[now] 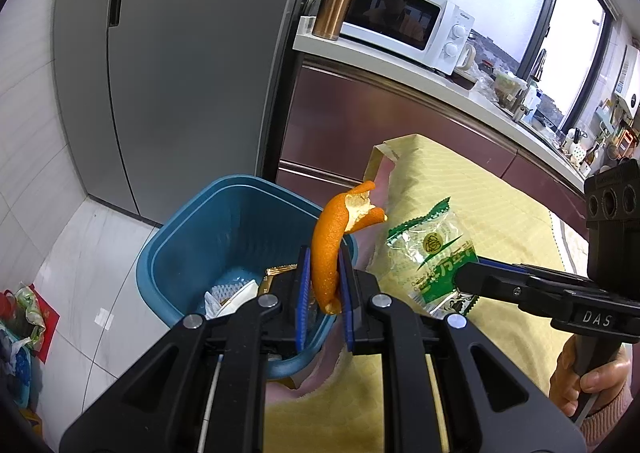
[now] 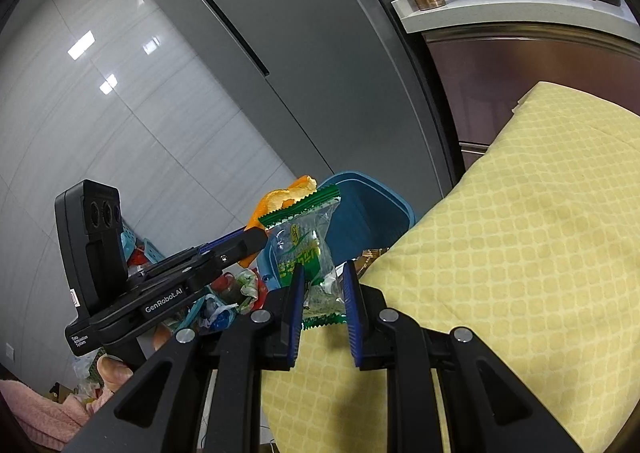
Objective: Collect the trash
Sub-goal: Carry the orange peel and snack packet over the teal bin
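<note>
My left gripper [image 1: 323, 285] is shut on an orange peel [image 1: 332, 245] and holds it over the near rim of a blue trash bin [image 1: 208, 237]. The bin holds white paper and a gold wrapper. My right gripper [image 2: 323, 293] is shut on a clear and green snack wrapper [image 2: 306, 249], held above the table edge beside the bin [image 2: 372, 221]. The wrapper [image 1: 432, 253] and right gripper [image 1: 468, 277] also show in the left wrist view, right of the peel. The peel [image 2: 276, 205] and left gripper [image 2: 250, 239] show in the right wrist view.
A yellow quilted tablecloth [image 1: 480, 205] covers the table on the right. A grey fridge [image 1: 180, 65] stands behind the bin. A counter holds a white microwave [image 1: 404, 21] and a copper tumbler [image 1: 338, 1]. Bags of rubbish [image 1: 24, 317] lie on the tiled floor at the left.
</note>
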The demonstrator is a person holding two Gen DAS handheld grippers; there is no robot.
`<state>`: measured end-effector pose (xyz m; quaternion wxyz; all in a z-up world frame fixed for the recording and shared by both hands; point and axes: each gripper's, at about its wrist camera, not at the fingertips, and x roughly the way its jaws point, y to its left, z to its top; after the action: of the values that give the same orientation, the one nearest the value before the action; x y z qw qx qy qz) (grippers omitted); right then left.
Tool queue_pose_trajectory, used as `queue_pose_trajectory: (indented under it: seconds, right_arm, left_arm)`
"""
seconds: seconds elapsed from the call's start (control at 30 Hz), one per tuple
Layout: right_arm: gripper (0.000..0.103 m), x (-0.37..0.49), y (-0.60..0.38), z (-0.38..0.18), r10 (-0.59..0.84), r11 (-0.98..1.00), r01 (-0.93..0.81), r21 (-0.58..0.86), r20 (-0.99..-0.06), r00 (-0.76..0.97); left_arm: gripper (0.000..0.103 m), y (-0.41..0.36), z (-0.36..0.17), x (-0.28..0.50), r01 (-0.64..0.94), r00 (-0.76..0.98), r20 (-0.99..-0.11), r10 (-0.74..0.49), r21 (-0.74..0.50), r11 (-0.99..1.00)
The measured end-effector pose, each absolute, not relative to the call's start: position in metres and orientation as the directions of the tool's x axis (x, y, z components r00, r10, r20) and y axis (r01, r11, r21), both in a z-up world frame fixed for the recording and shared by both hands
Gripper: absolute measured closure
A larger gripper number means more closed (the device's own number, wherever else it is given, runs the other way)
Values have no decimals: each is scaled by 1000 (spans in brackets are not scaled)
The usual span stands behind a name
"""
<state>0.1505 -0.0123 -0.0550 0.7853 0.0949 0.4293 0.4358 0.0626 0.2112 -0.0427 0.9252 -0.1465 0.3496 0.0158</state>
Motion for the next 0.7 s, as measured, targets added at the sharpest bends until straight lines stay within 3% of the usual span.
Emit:
queue_pose_trajectory:
  seconds: [0.7]
  right_arm:
    - [85, 171, 19, -71, 750, 603, -600, 526, -629, 202]
  left_arm:
    - [89, 228, -61, 77, -189, 734, -678, -36, -255, 948]
